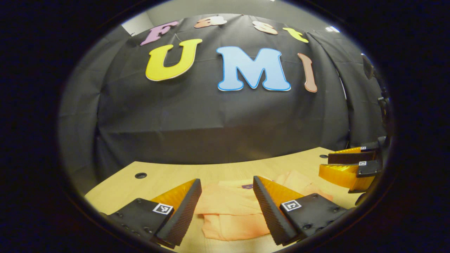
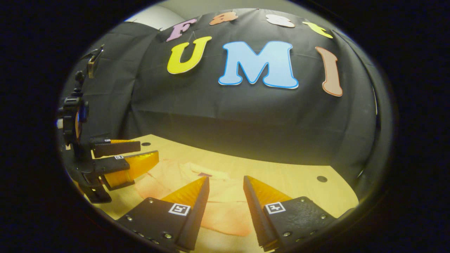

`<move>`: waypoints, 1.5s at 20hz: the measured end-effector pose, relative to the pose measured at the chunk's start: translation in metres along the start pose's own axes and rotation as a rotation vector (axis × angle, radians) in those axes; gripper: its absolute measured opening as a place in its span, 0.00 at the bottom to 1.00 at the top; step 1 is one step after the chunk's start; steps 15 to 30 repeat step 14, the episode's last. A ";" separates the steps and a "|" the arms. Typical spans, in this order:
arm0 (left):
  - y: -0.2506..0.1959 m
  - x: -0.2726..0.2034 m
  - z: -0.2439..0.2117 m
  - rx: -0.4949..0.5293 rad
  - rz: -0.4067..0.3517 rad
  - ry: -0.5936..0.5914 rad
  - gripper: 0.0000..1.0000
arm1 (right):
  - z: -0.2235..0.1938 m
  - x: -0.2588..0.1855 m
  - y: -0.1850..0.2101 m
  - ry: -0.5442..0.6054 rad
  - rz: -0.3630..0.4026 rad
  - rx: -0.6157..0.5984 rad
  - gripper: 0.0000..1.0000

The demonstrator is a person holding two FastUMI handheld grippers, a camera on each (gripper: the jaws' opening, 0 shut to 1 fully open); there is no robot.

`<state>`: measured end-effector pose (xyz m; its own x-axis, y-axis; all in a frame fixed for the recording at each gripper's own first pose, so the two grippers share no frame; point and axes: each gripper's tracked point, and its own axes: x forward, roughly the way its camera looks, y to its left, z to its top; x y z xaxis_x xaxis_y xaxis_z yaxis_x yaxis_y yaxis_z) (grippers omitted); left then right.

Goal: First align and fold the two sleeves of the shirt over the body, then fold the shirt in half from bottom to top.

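Black cloth hangs as the booth's back wall, and below it runs a pale wooden bench with small dark holes near its far corners. On the bench lies the shirt, a peach-orange garment, rumpled and partly folded over itself, with a small dark tag at its collar toward the wall. In the left gripper view the left tongs hang above the shirt with the two fingers spread wide apart and nothing between them; the shirt shows through the gap. At the right edge of that view the right tongs reach in over the bench, just beside the shirt's far corner. In the right gripper view the right tongs are likewise parted and empty, poised over the shirt, while the left tongs enter from the left edge, fingers apart, above the garment's near side. Neither pair touches the cloth as far as can be seen.
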<state>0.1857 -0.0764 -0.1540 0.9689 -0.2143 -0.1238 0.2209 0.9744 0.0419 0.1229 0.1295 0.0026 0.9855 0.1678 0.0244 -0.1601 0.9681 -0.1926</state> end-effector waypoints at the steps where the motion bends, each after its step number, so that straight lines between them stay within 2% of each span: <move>1: 0.002 -0.013 0.000 0.003 0.008 0.000 1.00 | -0.001 -0.009 0.003 -0.007 0.003 0.014 0.63; 2: 0.003 -0.027 0.002 0.006 0.014 -0.001 0.96 | -0.001 -0.019 0.005 -0.014 0.004 0.027 0.63; 5: 0.006 -0.067 0.003 0.004 0.028 -0.007 1.00 | -0.002 -0.049 0.012 -0.027 0.009 0.062 0.63; 7: 0.004 -0.093 0.006 0.001 0.036 -0.017 0.96 | 0.001 -0.068 0.016 -0.041 0.019 0.087 0.63; 8: 0.003 -0.108 0.007 0.002 0.045 -0.023 1.00 | 0.002 -0.077 0.018 -0.047 0.022 0.097 0.63; 9: 0.002 -0.119 0.007 0.005 0.048 -0.026 1.00 | 0.002 -0.084 0.018 -0.050 0.023 0.103 0.63; 10: -0.001 -0.129 0.006 0.005 0.048 -0.024 1.00 | 0.003 -0.092 0.018 -0.054 0.024 0.106 0.58; 11: -0.004 -0.137 0.004 0.003 0.046 -0.021 1.00 | 0.002 -0.100 0.020 -0.056 0.028 0.107 0.58; 12: -0.007 -0.146 0.002 0.002 0.045 -0.018 1.00 | 0.003 -0.108 0.021 -0.061 0.032 0.109 0.63; 14: -0.014 -0.163 0.000 0.005 0.042 -0.022 0.96 | 0.006 -0.123 0.017 -0.079 0.021 0.105 0.63; 30: -0.014 -0.163 0.000 0.005 0.042 -0.022 0.96 | 0.006 -0.123 0.017 -0.079 0.021 0.105 0.63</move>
